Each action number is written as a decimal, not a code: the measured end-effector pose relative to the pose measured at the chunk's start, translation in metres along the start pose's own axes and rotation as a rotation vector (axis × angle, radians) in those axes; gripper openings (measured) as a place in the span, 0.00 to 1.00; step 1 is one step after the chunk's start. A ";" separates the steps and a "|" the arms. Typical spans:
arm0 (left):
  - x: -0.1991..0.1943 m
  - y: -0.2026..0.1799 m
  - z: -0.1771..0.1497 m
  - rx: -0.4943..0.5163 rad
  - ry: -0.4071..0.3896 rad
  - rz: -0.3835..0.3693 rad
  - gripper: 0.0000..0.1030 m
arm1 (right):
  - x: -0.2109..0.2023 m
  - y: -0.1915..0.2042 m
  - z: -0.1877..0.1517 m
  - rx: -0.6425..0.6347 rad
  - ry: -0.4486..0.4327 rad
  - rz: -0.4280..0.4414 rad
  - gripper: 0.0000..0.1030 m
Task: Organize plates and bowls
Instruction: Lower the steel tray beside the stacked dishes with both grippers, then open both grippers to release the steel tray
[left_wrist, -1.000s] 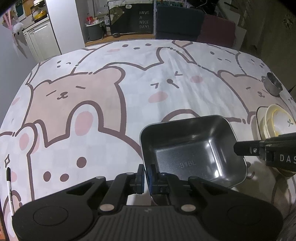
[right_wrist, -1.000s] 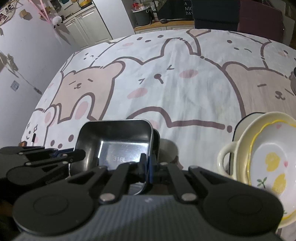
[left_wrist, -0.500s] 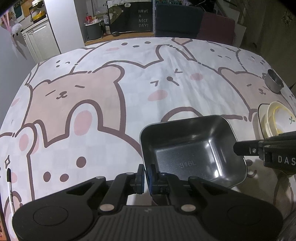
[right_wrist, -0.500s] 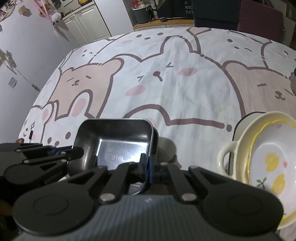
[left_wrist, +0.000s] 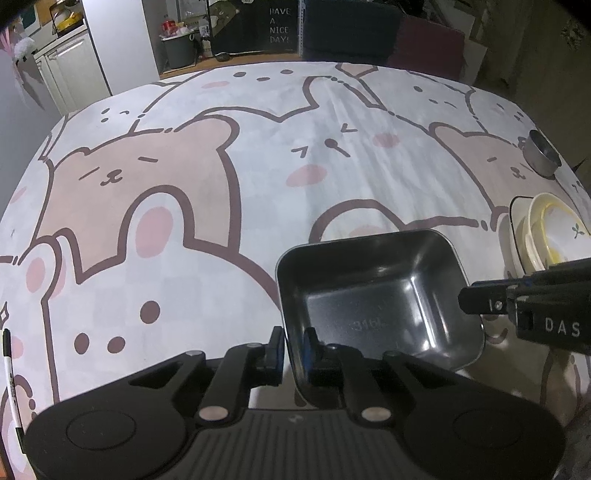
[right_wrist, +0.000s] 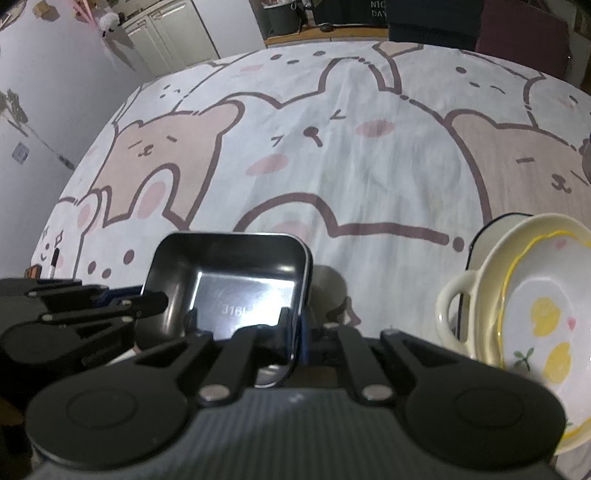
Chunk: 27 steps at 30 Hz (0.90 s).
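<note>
2 grippers flank the dark rectangular stainless-steel tray (left_wrist: 376, 295) on the bear-print tablecloth (left_wrist: 221, 184): left gripper (left_wrist: 293, 345) and right gripper (right_wrist: 293, 332) have just been opening, jaws straddling opposite rims with slight gaps. the tray looks light, rigid and slippery; pinch its thin rim walls.

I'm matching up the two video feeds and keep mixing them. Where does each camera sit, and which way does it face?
Left wrist: on the left hand-held gripper, angled down across the bear-print tablecloth; its fingers straddle the steel tray's left wall; the right hand-held gripper enters from the right.
Right wrist: on the right hand-held gripper, facing likewise; fingers straddle the tray's right wall; the left hand-held gripper shows at left.
Shared: tray, tablecloth, stacked yellow dishes.
</note>
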<state>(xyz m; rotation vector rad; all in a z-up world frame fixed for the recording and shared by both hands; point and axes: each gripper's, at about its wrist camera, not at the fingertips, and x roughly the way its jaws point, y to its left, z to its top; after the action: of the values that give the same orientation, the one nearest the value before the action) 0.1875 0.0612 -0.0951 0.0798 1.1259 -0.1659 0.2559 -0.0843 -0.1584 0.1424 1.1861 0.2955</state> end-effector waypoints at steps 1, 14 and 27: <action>-0.001 0.001 0.000 -0.005 -0.002 -0.008 0.20 | 0.000 0.001 0.000 -0.007 0.000 -0.001 0.11; -0.020 0.010 -0.005 -0.057 -0.047 -0.027 0.76 | -0.015 0.002 -0.007 -0.057 -0.029 0.014 0.54; -0.053 0.025 -0.005 -0.102 -0.148 0.046 1.00 | -0.058 0.004 -0.019 -0.156 -0.155 -0.023 1.00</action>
<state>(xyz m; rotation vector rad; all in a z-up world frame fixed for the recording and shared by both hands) 0.1653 0.0914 -0.0497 0.0025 0.9821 -0.0725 0.2181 -0.0987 -0.1125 0.0147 1.0064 0.3496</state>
